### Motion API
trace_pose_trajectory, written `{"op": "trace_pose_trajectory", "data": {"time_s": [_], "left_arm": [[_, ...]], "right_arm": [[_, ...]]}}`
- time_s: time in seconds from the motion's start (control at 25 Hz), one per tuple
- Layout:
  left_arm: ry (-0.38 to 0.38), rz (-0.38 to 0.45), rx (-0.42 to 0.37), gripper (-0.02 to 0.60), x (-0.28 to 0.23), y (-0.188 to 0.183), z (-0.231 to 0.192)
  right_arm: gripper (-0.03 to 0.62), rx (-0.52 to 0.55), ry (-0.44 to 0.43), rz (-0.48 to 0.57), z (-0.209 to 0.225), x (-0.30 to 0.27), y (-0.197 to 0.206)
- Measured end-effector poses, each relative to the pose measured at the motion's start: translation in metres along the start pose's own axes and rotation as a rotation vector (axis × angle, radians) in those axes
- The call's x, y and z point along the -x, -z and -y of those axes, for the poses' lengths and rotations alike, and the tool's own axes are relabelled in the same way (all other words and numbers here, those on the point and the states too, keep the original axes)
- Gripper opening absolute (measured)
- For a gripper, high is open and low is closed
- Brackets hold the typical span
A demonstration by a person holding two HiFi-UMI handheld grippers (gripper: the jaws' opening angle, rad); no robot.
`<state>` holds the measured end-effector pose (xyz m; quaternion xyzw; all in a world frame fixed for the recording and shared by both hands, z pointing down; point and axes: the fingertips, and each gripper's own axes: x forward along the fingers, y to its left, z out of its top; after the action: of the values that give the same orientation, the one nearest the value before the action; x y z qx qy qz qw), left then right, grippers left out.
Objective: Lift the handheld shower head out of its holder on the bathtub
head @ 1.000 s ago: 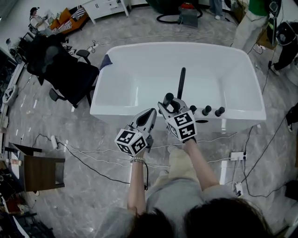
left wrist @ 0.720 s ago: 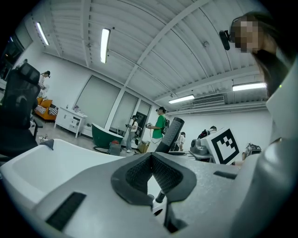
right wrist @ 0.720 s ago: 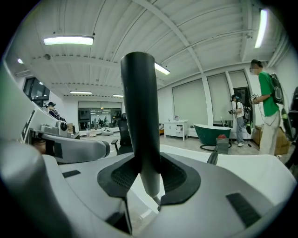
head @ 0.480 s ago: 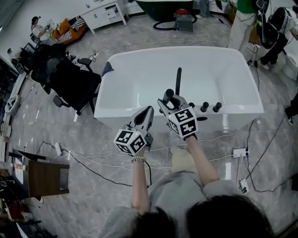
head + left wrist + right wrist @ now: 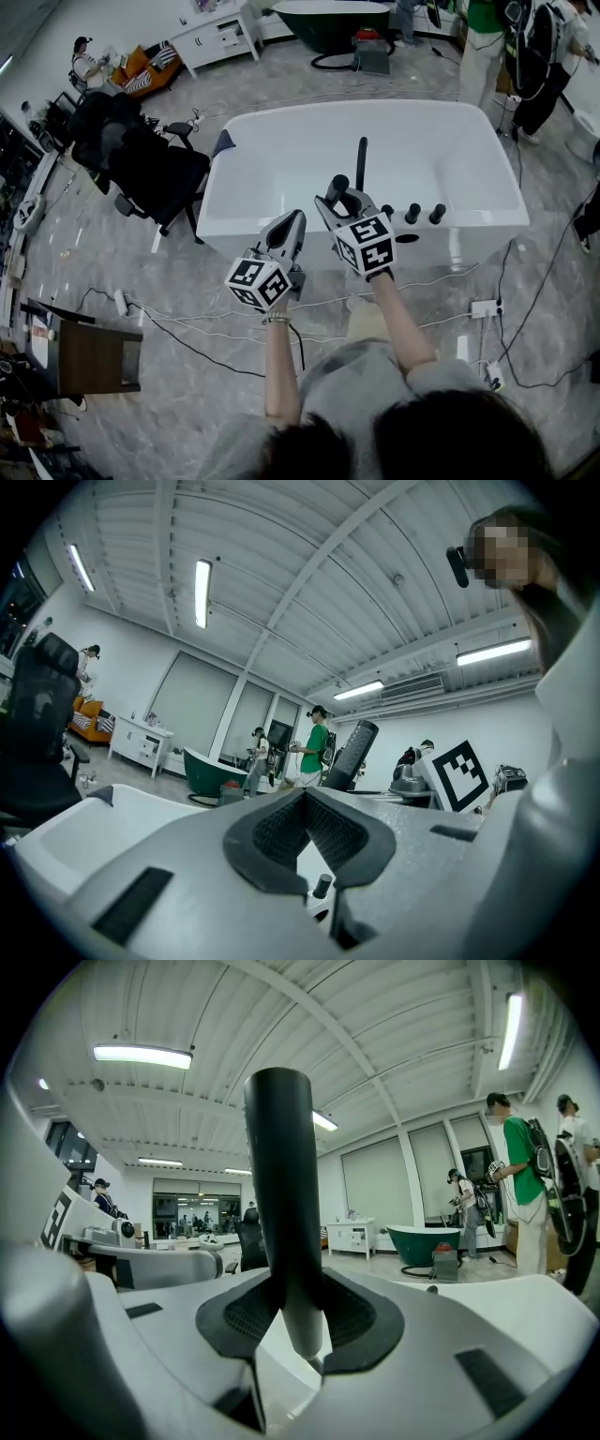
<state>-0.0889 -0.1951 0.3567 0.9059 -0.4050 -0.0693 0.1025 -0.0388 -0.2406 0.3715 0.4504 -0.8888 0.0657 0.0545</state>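
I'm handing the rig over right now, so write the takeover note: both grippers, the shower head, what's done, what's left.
Left gripper: jaws together, empty, beside the right one at the bathtub's near rim.
Right gripper: clamped on the shower head, which stands upright between its pads.
Done: the shower head's lower tip shows bare above the white tub, so it appears out of its holder; I can't make out the holder itself.
Left: confirm it is fully clear, and hold the grip.
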Motion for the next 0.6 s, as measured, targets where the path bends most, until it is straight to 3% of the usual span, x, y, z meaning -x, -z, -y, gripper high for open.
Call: {"op": "trace_pose_trajectory", "data": {"time_s": [0.6], "left_arm": [[0.02,0.027,-0.033,0.005,0.019,-0.017,0.017]], "right_arm": [[0.132,-0.022,0.031,0.044,-0.025,0.027,-0.013]]}}
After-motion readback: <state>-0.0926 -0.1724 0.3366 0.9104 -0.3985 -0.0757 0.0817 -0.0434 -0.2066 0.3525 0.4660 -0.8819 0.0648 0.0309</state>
